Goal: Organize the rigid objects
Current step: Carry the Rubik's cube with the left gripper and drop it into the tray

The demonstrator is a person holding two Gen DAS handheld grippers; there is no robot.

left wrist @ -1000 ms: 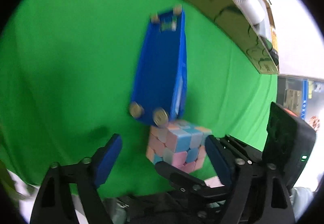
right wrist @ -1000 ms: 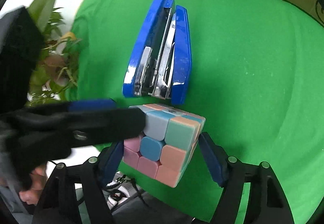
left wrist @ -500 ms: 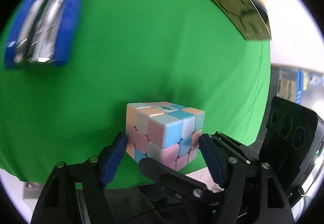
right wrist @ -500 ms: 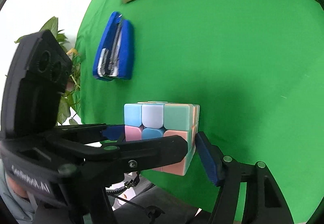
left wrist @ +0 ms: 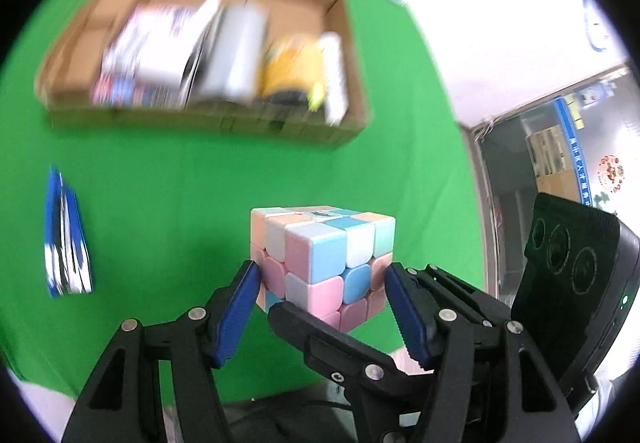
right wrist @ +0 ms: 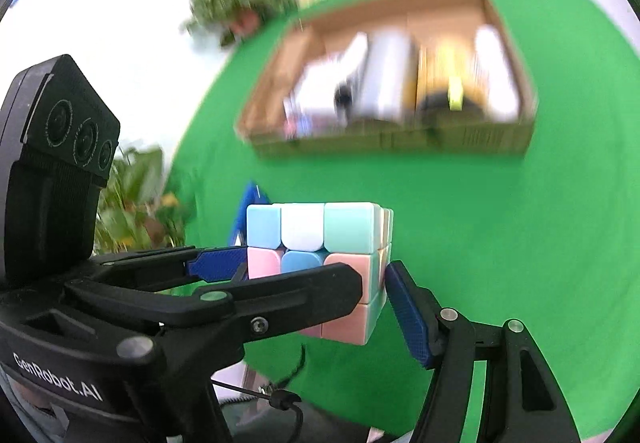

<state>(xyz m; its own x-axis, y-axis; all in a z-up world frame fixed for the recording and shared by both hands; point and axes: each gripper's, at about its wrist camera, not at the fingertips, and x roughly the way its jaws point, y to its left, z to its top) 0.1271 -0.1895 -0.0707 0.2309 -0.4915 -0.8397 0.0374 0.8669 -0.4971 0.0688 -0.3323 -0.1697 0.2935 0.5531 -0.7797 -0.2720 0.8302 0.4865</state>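
A pastel puzzle cube [left wrist: 320,255] [right wrist: 320,227] hangs above the green cloth [left wrist: 180,203], held by both grippers at once. My left gripper [left wrist: 320,283] has its blue pads on the cube's two sides, and its jaws are closing. The right gripper's black finger [left wrist: 320,331] crosses in front of the cube. In the right wrist view my right gripper [right wrist: 320,307] presses its right pad [right wrist: 404,315] on the cube; its other finger is hidden behind the left gripper [right wrist: 280,295]. A blue stapler [left wrist: 66,239] [right wrist: 248,203] lies on the cloth to the left.
An open cardboard box [left wrist: 200,119] [right wrist: 400,147] stands on the cloth beyond the cube, holding several blurred white and yellow items. Potted plants [right wrist: 136,199] stand off the cloth's left edge. Bare green cloth lies between the cube and the box.
Both grippers have risen with the cube, lifting it off the cloth and away from the stapler. The stapler now lies far left, and the box's inside has come into view.
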